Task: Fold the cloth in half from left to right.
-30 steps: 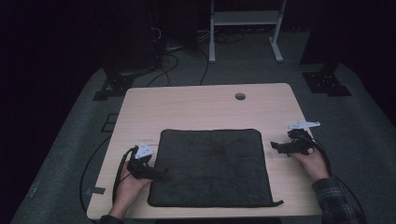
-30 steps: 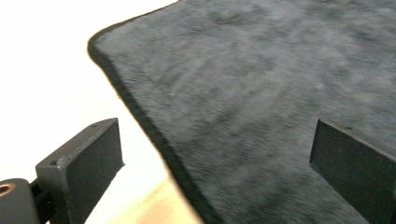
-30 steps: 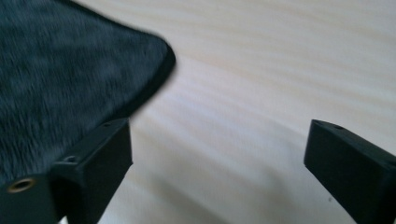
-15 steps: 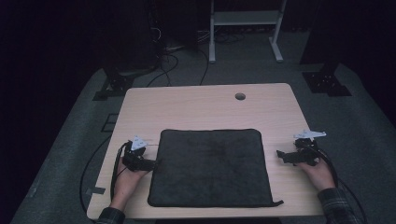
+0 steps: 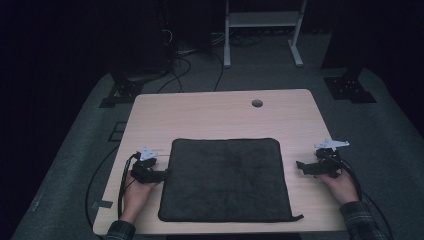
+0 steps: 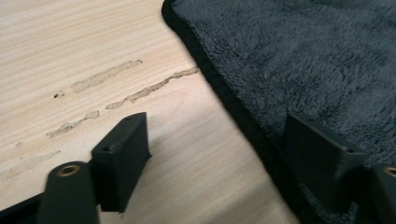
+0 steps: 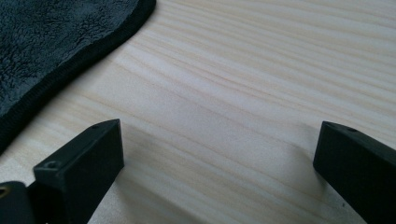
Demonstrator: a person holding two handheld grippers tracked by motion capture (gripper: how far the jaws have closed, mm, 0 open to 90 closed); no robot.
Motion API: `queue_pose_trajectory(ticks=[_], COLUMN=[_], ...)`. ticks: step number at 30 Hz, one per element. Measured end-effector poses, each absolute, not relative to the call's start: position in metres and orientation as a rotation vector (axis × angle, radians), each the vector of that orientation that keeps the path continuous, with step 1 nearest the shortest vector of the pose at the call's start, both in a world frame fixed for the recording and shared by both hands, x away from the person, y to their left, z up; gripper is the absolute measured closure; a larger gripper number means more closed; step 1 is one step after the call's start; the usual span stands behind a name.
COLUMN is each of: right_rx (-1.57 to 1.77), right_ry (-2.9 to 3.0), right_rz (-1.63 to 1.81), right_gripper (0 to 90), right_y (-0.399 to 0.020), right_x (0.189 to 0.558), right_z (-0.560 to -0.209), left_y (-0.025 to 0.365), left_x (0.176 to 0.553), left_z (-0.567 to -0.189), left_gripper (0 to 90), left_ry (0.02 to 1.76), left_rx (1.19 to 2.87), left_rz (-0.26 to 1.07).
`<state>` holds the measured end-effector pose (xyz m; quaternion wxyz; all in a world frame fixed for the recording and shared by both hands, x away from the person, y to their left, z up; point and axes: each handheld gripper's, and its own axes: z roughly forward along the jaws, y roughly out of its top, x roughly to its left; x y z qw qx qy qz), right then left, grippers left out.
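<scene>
The dark towel (image 5: 226, 179) lies flat and unfolded on the table (image 5: 215, 112), the left gripper (image 5: 161, 174) closing spread jaws over its left edge, the right gripper (image 5: 303, 166) spread over bare wood just right of it.

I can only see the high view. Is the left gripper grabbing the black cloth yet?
Observer: Not yet. The left gripper straddles the edge of the cloth. Its jaws have just been closing, with that edge between them, unpinched.
Operator: What about the other one?
Observer: The right gripper has its jaws wide apart over the bare table, with the cloth's corner off to one side.
Operator: Is the table clean?
Observer: There are pale scuff marks beside the left gripper.
</scene>
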<state>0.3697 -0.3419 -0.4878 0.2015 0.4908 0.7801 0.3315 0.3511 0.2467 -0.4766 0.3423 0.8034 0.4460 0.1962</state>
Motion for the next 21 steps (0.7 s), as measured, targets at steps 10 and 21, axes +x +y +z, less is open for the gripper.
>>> queue_pose_trajectory(ticks=[10, 21], right_rx=[1.361, 1.363], right_ry=[2.187, 2.185], right_rz=[0.930, 0.930], right_gripper=[0.8, 1.2], right_y=[-0.341, -0.341], right_x=[0.370, 0.370], right_z=[-0.488, -0.488], left_y=[0.239, 0.231], left_x=[0.344, 0.340], left_z=[-0.473, -0.471], left_gripper=[46.9, 80.2], left_ry=[1.157, 1.144], left_rx=[2.092, 2.095], left_rz=[0.491, 0.423])
